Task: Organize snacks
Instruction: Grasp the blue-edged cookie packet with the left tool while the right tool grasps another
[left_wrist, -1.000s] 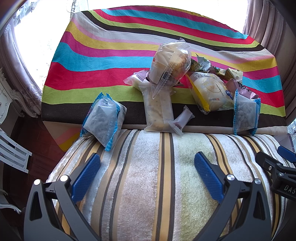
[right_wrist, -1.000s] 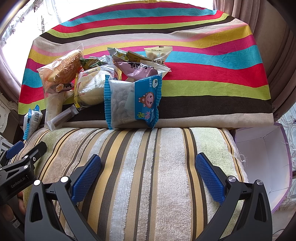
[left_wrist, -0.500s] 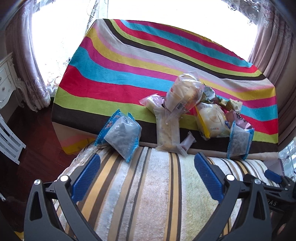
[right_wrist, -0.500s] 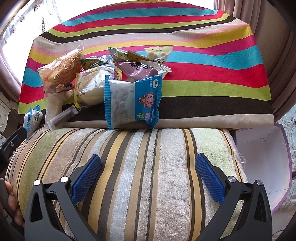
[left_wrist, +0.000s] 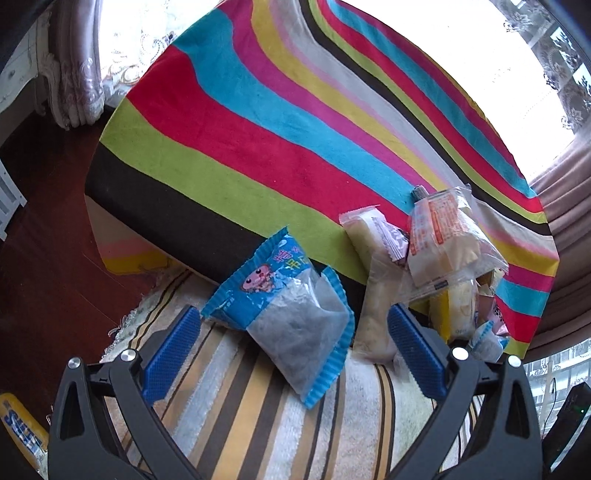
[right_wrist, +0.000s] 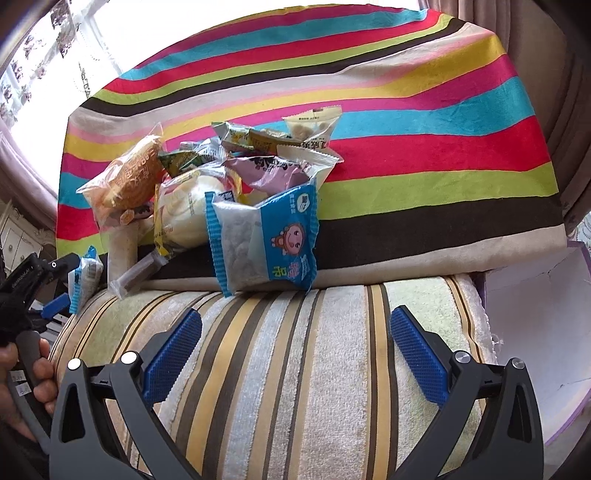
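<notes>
A blue-edged snack bag (left_wrist: 291, 314) lies on the seam between the striped towel (left_wrist: 258, 413) and the rainbow cloth. My left gripper (left_wrist: 293, 349) is open, its blue pads on either side of the bag's near end. To the right lies a snack pile with a clear bread pack (left_wrist: 443, 240). In the right wrist view a second blue bag (right_wrist: 266, 240) leans at the front of the pile, beside a bun pack (right_wrist: 184, 214) and a cake pack (right_wrist: 129, 177). My right gripper (right_wrist: 295, 350) is open above the towel, short of that bag.
A purple-rimmed white box (right_wrist: 535, 350) stands at the right of the towel. The rainbow cloth (right_wrist: 424, 155) stretches beyond the pile. A hand (right_wrist: 40, 376) holds the left gripper at the left edge. Dark wooden floor (left_wrist: 44, 240) and a white cabinet lie to the left.
My left gripper has swung left and moved forward, so the blue-edged bag now lies between its pads. The right gripper has moved slightly nearer the pile. Both stay open.
</notes>
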